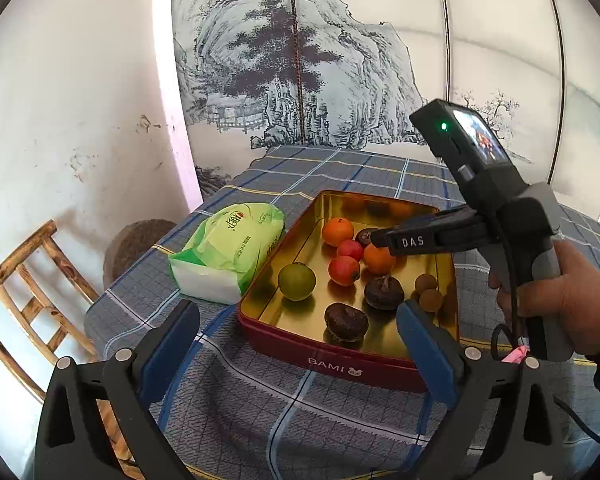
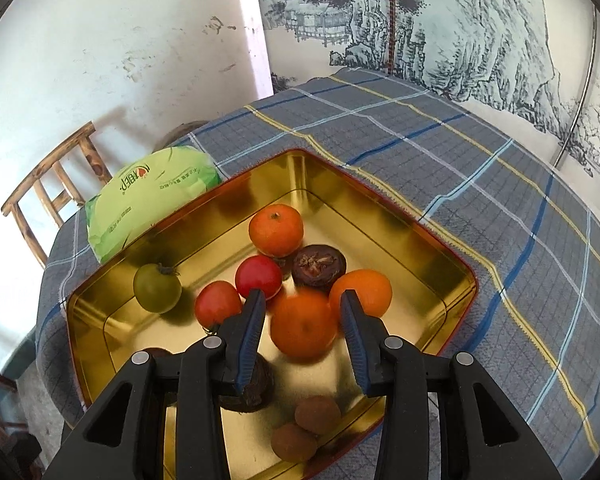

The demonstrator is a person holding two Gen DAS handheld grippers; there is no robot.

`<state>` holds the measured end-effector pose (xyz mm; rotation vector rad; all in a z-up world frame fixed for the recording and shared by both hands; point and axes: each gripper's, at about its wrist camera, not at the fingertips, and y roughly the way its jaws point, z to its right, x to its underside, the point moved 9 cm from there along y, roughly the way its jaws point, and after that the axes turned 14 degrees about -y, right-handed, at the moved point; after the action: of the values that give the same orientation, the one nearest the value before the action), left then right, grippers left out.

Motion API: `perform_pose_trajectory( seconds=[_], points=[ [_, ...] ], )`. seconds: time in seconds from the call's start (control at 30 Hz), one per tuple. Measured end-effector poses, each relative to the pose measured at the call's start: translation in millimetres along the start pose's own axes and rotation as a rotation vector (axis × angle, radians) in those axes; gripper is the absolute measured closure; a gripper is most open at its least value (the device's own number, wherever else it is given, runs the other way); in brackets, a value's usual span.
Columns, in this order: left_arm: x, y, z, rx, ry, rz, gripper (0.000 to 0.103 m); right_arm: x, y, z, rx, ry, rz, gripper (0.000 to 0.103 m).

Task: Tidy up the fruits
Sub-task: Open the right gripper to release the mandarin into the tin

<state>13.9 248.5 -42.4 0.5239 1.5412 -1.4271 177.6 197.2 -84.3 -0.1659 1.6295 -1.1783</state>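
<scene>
A red tin with a gold inside [image 1: 288, 344] [image 2: 456, 280] sits on the plaid table and holds the fruit: oranges [image 1: 337, 231], red tomatoes [image 1: 343, 270], a green fruit [image 1: 296, 281] [image 2: 157, 288], dark brown fruits [image 1: 345, 322] and small brown longans [image 1: 428, 292] [image 2: 317, 414]. My right gripper [image 2: 303, 316] [image 1: 374, 237] hangs over the tin, open, its jaws either side of an orange [image 2: 303, 322] without pinching it. My left gripper [image 1: 296, 320] is open and empty, in front of the tin's near wall.
A green tissue pack [image 1: 228, 252] [image 2: 148, 204] lies left of the tin. A wooden chair [image 1: 28, 296] [image 2: 56, 176] stands off the table's left edge. A painted screen [image 1: 300, 60] stands behind the table. The person's right hand [image 1: 560, 292] holds the gripper.
</scene>
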Motion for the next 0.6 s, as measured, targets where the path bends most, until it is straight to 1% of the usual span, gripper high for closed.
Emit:
perform_pose_trajectory(
  seconds=[0.13, 0.2, 0.27, 0.3, 0.33, 0.4, 0.43, 0.5, 0.6],
  points=[
    [-1.0, -3.0, 1.9, 0.001, 0.006, 0.014, 0.005, -4.4, -7.3, 0.0, 0.004, 0.005, 0.024, 0.062],
    [-2.6, -5.8, 3.2, 0.014, 0.005, 0.022, 0.005, -5.4, -16.4, -2.4, 0.000, 0.009, 0.047, 0.062],
    [-7.6, -12.8, 2.4, 0.022, -0.009, 0.050, 0.003, -5.7, -32.2, -6.2, 0.009, 0.006, 0.091, 0.062],
    [-9.6, -15.4, 1.5, 0.018, -0.014, 0.062, 0.001, -5.1, -42.8, -9.2, 0.017, 0.000, 0.121, 0.061],
    [-13.2, -19.1, -1.1, 0.001, -0.023, 0.077, 0.001, -3.2, -54.8, -12.6, 0.030, -0.011, 0.152, 0.058],
    [-19.8, -23.9, -6.8, -0.032, -0.045, 0.094, 0.001, 3.6, -81.2, -17.1, 0.091, -0.036, 0.214, 0.044],
    [-22.4, -25.9, -8.3, -0.033, -0.056, 0.102, 0.001, 6.7, -93.0, -17.8, 0.125, -0.045, 0.241, 0.040],
    [-27.0, -29.7, -12.2, -0.029, -0.083, 0.110, 0.001, 14.3, -117.5, -18.5, 0.194, -0.057, 0.293, 0.023],
    [-33.6, -36.2, -15.0, -0.029, -0.113, 0.122, 0.001, 25.3, -157.7, -17.1, 0.311, -0.060, 0.370, 0.010]
  ],
)
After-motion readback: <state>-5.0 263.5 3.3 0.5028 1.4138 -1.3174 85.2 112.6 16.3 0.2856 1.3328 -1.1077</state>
